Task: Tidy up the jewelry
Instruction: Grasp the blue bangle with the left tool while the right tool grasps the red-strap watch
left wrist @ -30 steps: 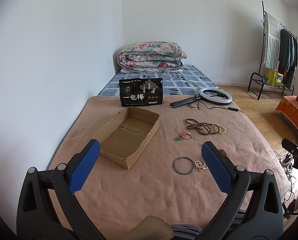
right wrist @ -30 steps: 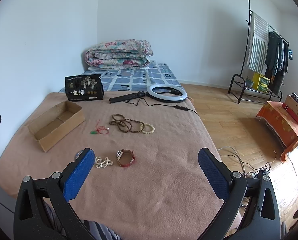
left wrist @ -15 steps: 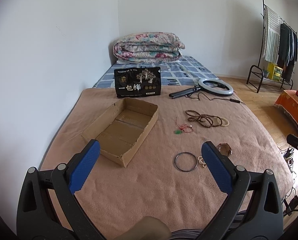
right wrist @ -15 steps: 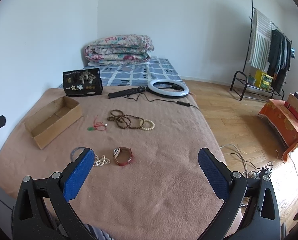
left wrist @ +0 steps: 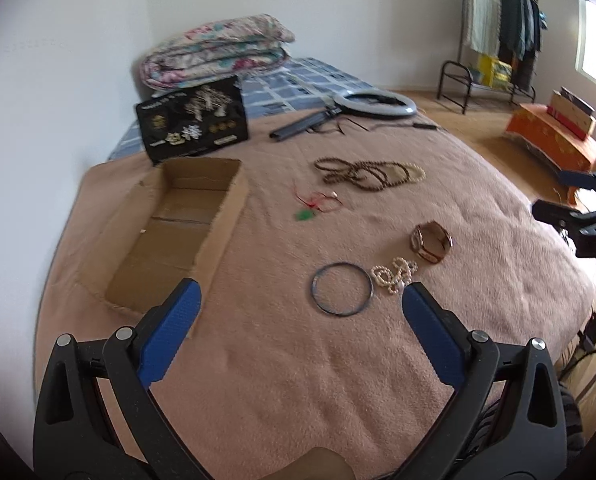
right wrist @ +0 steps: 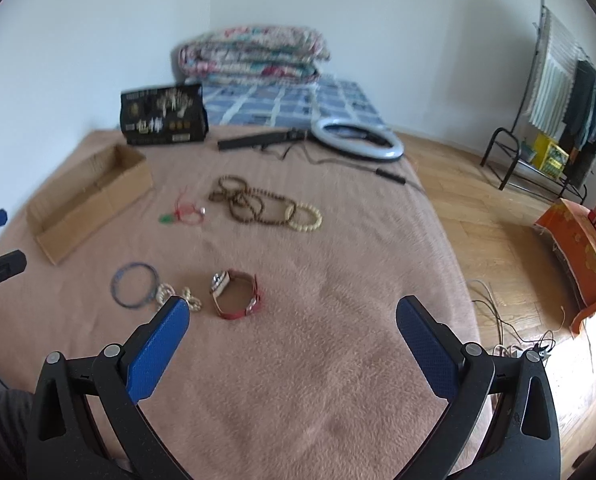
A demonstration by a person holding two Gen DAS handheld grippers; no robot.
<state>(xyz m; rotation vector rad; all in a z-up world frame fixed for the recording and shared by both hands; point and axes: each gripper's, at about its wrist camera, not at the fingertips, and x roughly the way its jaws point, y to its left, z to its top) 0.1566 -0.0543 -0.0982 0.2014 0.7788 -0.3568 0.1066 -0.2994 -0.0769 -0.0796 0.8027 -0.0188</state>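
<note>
Left wrist: one cardboard box [left wrist: 178, 232], one bangle [left wrist: 342, 289], one watch [left wrist: 431, 241].

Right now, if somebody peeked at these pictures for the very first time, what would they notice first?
Probably the jewelry scattered on the pink blanket: a tangle of beads in the middle, with a watch, pearls and a bangle nearer the camera. An empty box waits to the left of them. Both open tools, left tool and right tool, hover above the blanket, holding nothing.
</note>
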